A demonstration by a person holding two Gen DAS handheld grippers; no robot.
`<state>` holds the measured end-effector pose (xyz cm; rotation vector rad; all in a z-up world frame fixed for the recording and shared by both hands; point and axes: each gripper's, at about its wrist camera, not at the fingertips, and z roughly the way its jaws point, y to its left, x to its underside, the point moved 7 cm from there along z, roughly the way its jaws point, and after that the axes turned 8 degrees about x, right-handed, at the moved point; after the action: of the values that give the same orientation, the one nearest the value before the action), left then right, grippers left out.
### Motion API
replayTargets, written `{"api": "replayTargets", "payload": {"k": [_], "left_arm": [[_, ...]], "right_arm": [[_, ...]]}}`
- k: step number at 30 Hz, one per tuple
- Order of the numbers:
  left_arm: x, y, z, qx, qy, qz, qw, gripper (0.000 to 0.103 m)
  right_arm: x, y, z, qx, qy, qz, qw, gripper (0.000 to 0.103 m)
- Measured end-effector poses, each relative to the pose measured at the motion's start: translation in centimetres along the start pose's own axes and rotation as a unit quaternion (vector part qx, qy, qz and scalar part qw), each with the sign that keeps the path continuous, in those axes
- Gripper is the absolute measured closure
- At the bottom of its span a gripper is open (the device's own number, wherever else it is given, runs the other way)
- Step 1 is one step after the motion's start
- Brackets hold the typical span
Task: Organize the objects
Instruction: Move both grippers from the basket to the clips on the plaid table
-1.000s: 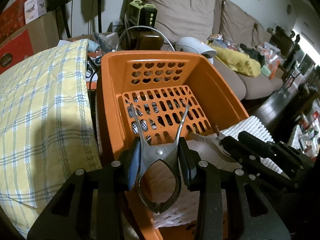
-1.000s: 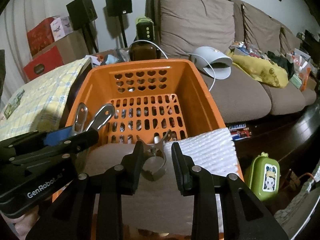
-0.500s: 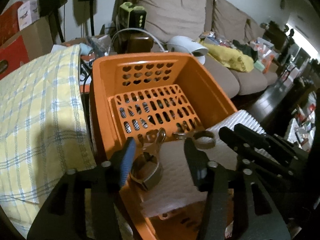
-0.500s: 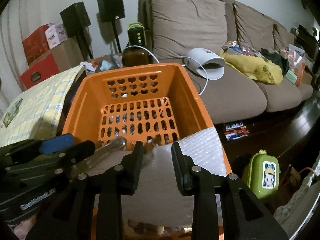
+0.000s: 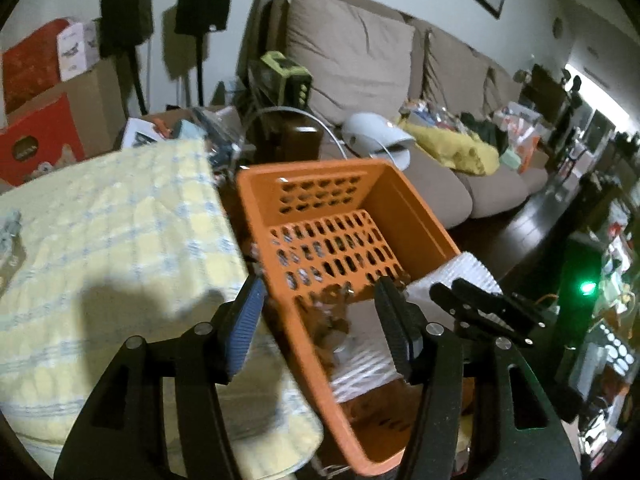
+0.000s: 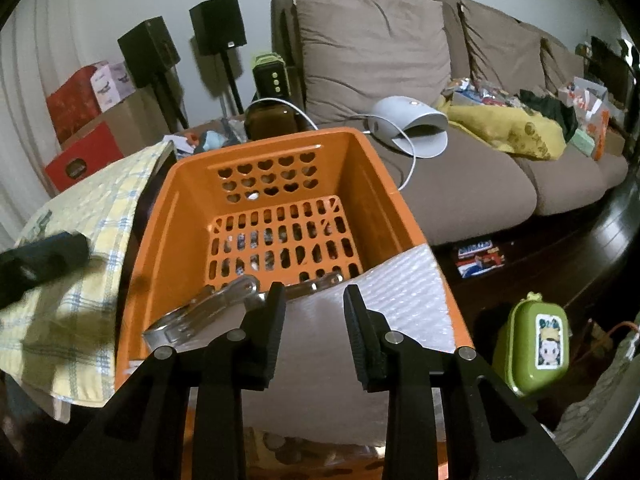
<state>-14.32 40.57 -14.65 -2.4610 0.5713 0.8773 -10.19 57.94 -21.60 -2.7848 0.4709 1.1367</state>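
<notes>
Left wrist view: left tongs [image 5: 318, 316] standing wide apart, nothing between the pads, jaws just opened; blue pad [image 5: 243, 326] on one finger. Below and ahead, orange basket [image 5: 416, 220], with a blurred metal clip [image 5: 340, 320] lying near its front on white bubble wrap [image 5: 472, 272]. Yellow checked cloth [image 5: 100, 248] to the basket's left, touching its side. Right tongs [image 5: 480, 308] reaching in from the right over the wrap.

Right wrist view: right tongs [image 6: 314, 320] set narrow, empty, hovering over the bubble wrap [image 6: 384, 292] that covers the front of the basket [image 6: 168, 216]. Two metal clips [image 6: 208, 308] lying flat, partly on the wrap, just left of the tongs; one reaching further right [image 6: 320, 282]. Left tongs [image 6: 40, 258] dark and blurred at the left edge, above the cloth [image 6: 80, 216].

Clips likely light, stiff, springy and slick; best taken across the broad handle loops, not the thin tips. Wrap soft, likely to shift under them.
</notes>
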Motion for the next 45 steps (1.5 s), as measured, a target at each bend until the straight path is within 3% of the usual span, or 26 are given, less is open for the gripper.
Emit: {"api": "replayTargets", "payload": {"k": [5,10,14,17,18,22,24,28,31,36,42,45], "left_arm": [[-1.7,5.0,-5.5,-0.025,-0.061,-0.028,0.9974,0.049],[-3.1,13.1,-11.3,-0.069,-0.095,-0.057,0.9915,0.049],[-2.8,21.7,-15.5,-0.119,-0.103,-0.100,0.9825,0.048],[-1.7,27.7,-17.5,-0.160,-0.096,-0.129,0.9739,0.048],[-1.2,29.8,-18.2,-0.177,-0.096,-0.141,0.9693,0.048],[1.2,36.0,-19.4,-0.210,-0.099,-0.193,0.9534,0.048],[2.7,38.6,-19.2,-0.223,-0.088,-0.218,0.9460,0.048],[5.2,41.7,-17.5,-0.219,-0.067,-0.256,0.9394,0.048],[6.2,42.8,-16.1,-0.211,-0.055,-0.268,0.9383,0.048],[7.0,43.4,-14.2,-0.229,-0.043,-0.264,0.9360,0.048],[7.2,44.2,-14.5,-0.212,-0.056,-0.262,0.9397,0.052],[7.2,44.3,-15.0,-0.219,-0.044,-0.247,0.9429,0.061]], "right_arm": [[0.8,0.5,-0.3,0.022,0.010,0.000,1.000,0.077],[2.2,4.2,-3.0,0.034,0.004,-0.043,0.998,0.084],[-0.1,7.4,-6.4,0.073,-0.056,-0.087,0.992,0.084],[-1.9,7.8,-7.7,0.119,-0.073,-0.075,0.987,0.063],[-2.5,7.8,-8.0,0.125,-0.073,-0.058,0.988,0.063],[-5.0,10.5,-8.9,0.084,-0.068,-0.008,0.994,0.063],[-6.4,14.4,-9.4,0.046,-0.070,-0.026,0.996,0.060],[-8.4,22.7,-9.8,-0.022,-0.076,-0.069,0.994,0.052],[-9.2,29.8,-9.2,-0.078,-0.072,-0.104,0.989,0.050],[-8.9,39.7,-6.0,-0.109,-0.054,-0.168,0.978,0.049],[-6.4,45.9,-2.1,-0.139,0.004,-0.180,0.974,0.046],[-5.2,47.2,-1.4,-0.156,0.017,-0.174,0.972,0.045]]}}
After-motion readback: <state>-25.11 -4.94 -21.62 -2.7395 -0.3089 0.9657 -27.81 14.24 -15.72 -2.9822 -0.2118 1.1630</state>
